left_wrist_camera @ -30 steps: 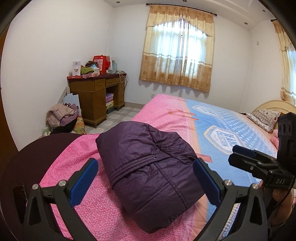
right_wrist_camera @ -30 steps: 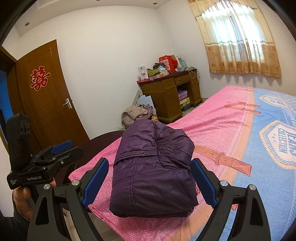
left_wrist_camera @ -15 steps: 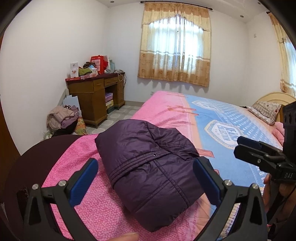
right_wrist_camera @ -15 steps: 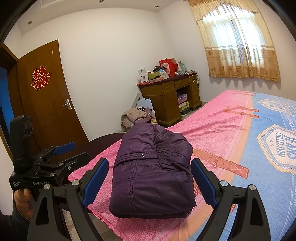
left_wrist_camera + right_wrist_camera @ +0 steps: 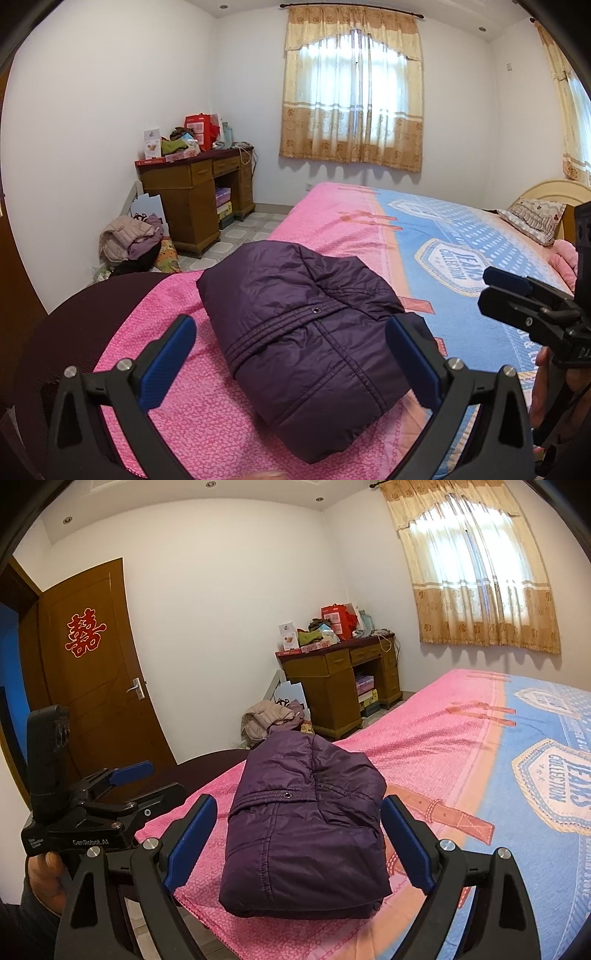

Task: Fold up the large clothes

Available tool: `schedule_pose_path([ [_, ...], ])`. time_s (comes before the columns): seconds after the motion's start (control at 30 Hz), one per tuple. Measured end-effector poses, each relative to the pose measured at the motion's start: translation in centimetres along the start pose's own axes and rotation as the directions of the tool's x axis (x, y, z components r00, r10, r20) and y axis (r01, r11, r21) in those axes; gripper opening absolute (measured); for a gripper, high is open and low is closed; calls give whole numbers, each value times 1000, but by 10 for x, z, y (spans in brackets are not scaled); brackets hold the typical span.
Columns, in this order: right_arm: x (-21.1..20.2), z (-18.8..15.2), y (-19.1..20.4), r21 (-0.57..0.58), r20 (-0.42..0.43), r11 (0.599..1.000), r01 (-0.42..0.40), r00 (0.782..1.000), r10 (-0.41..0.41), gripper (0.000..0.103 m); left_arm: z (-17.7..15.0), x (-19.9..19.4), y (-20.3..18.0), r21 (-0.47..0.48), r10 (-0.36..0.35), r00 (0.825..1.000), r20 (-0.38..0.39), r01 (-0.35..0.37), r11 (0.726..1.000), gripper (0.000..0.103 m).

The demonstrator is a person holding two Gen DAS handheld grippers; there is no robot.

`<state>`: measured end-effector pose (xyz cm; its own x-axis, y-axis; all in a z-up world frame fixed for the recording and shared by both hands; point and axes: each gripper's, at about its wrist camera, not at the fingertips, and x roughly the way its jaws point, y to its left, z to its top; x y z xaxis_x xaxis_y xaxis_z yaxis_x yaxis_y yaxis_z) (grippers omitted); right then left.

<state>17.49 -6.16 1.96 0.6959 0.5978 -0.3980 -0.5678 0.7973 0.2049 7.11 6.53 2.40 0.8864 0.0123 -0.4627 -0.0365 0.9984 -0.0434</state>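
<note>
A dark purple padded jacket (image 5: 310, 328) lies folded into a compact bundle on the near corner of the bed; it also shows in the right wrist view (image 5: 306, 827). My left gripper (image 5: 291, 362) is open and empty, held above and short of the jacket. My right gripper (image 5: 299, 838) is open and empty too, held just before the jacket's near edge. Each gripper shows in the other's view: the right gripper (image 5: 517, 299) at the right edge, the left gripper (image 5: 144, 786) at the left, both with jaws apart.
The bed has a pink and blue blanket (image 5: 424, 236) with a pillow (image 5: 535, 218) at the far end. A wooden desk (image 5: 195, 199) with clutter stands by the wall, a pile of clothes (image 5: 129, 240) on the floor beside it. A brown door (image 5: 92, 686) is at left.
Both grippers have drawn back and risen slightly from the jacket. The jacket has not moved and both grippers stay open.
</note>
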Motion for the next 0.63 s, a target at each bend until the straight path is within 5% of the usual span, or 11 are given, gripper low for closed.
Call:
schedule_pose_path([
  [0.63,-6,0,-5,11,11,1000,15,1000,-15,90,1,1,3,21,-2,1000,11,1,1000,103],
])
